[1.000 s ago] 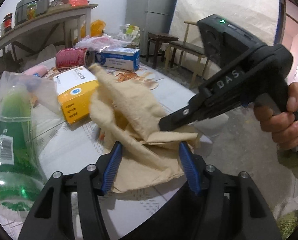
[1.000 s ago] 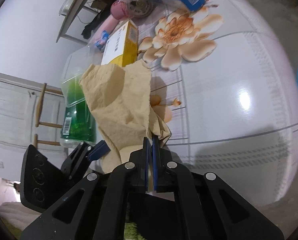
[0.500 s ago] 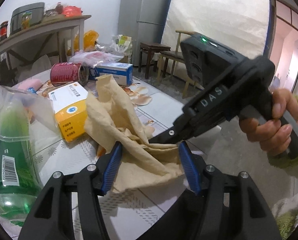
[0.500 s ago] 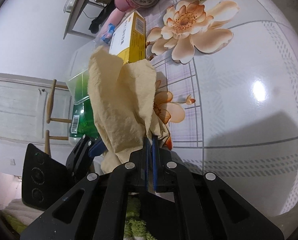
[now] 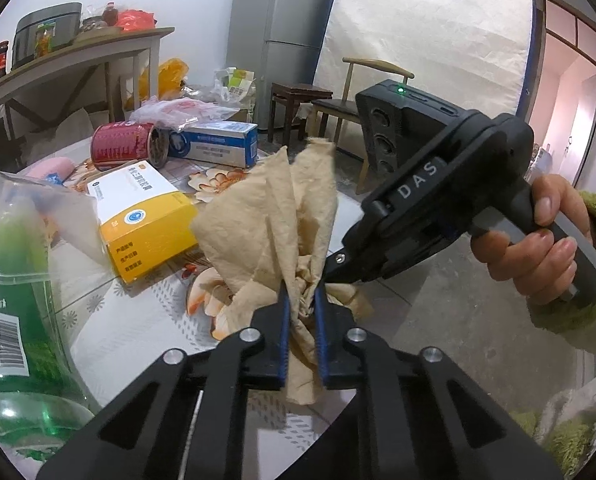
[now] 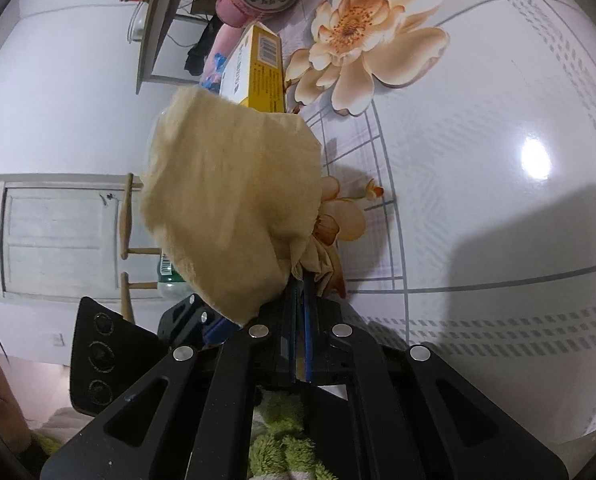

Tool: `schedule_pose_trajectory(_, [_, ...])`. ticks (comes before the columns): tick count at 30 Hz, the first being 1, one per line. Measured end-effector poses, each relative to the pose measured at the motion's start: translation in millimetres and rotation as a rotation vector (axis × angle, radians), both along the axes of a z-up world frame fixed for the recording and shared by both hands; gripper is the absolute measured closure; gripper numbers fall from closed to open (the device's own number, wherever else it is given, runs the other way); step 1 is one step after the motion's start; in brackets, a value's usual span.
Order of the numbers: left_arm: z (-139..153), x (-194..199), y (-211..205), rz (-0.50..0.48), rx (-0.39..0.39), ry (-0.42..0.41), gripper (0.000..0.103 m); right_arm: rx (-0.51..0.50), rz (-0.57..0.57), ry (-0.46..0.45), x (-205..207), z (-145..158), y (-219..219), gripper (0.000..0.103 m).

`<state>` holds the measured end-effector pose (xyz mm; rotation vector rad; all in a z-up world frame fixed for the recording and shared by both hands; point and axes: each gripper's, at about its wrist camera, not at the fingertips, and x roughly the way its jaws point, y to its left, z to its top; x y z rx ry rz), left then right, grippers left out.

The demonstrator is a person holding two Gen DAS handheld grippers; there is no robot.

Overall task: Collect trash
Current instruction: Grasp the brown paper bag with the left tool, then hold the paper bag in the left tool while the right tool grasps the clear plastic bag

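1. While closing, left tool (image 5: 299, 312) pinches the crumpled beige paper (image 5: 274, 220) between its blue pads, bunching it into an upright fan above the near edge of the surface (image 5: 138, 332).
2. Right tool (image 5: 331, 270) comes in from the right side, gripped by a hand (image 5: 537, 248) in a green fuzzy sleeve, tips buried in the same wad just beside the left tool's pads.
3. From its own camera, right tool (image 6: 299, 280) pressed together on a fold of the paper (image 6: 230, 200), which drapes up and to the left over the floral surface (image 6: 477, 160).
4. Behind the paper, toward the middle of the surface: a yellow and white box (image 5: 146, 216) lying flat, near but apart.
5. Further back: a red can (image 5: 126, 150) on its side, just beside a blue and white box (image 5: 218, 146).
6. At the left edge: a green bottle (image 5: 14, 308), lying close to the camera, under clear plastic.
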<state>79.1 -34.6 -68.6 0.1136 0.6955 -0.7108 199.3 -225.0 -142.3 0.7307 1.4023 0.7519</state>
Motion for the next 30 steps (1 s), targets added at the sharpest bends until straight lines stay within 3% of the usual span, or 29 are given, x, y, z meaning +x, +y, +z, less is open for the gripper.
schedule_pose_trajectory(3, [-0.8,1.2,1.2,0.007,0.005,0.004,0.096,-0.015,-0.013,-0.011,-0.7,4.5,-8.7,0.092])
schedule_pose_trajectory(5, [-1.4,1.6,2.0,0.014,0.007,0.007,0.097,-0.052,-0.030,-0.047,-1.1,14.9,-17.6,0.081])
schedule_pose_trajectory(6, [-1.5,1.7,2.3,0.013,-0.001,0.005,0.097,-0.087,-0.042,-0.076,-1.2,23.1,-22.6,0.070])
schedule_pose_trajectory(11, [-2.7,2.6,4.0,0.035,0.012,0.010,0.097,-0.183,-0.099,-0.235,5.9,69.5,-42.6,0.063])
schedule_pose_trajectory(14, [-3.5,2.8,4.6,0.045,0.015,0.014,0.097,-0.274,-0.133,-0.377,19.2,105.2,-45.7,0.055])
schedule_pose_trajectory(18, [-4.8,2.7,5.7,0.052,0.011,0.019,0.097,-0.250,-0.180,-0.462,40.8,131.0,-37.8,0.041])
schedule_pose_trajectory(20, [-6.7,3.2,6.0,0.058,0.008,0.029,0.097,-0.180,-0.226,-0.437,60.7,131.1,-32.7,0.039])
schedule_pose_trajectory(23, [-7.7,2.9,7.2,0.062,0.003,0.032,0.097,-0.037,-0.286,-0.306,86.4,108.9,-21.1,0.039])
schedule_pose_trajectory(30, [-9.1,1.3,8.5,0.060,-0.007,0.036,0.097,0.073,-0.446,-0.098,122.7,73.9,0.0,0.041])
